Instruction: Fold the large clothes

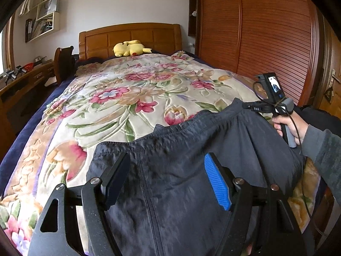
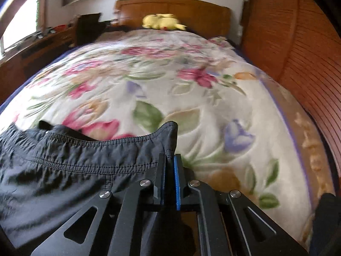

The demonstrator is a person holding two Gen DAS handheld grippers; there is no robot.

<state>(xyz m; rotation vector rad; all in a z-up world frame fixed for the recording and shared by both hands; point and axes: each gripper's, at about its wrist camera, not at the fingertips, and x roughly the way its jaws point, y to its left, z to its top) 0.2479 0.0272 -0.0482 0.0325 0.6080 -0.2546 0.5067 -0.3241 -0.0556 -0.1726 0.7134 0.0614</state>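
A dark nylon garment [image 1: 183, 170] with a gathered elastic edge lies spread on the near part of the bed. A seam or zip line runs down its middle. My left gripper [image 1: 168, 160] hovers over its left half, wide open, the blue pad [image 1: 217, 183] and the black pad well apart with cloth beneath them. In the right wrist view my right gripper [image 2: 169, 162] is shut on the right corner of the elastic edge [image 2: 170, 132], which stands up between the pads. In the left wrist view a hand [image 1: 292, 128] holds the right gripper [image 1: 247, 106] at the garment's [image 2: 64, 170] far right corner.
A floral blanket [image 1: 132, 98] covers the bed. A yellow plush toy [image 1: 129, 48] lies by the wooden headboard [image 1: 130, 36]. A slatted wooden wardrobe [image 1: 266, 32] runs along the right side. A desk [image 1: 25, 81] and wall shelves [image 1: 42, 12] are on the left.
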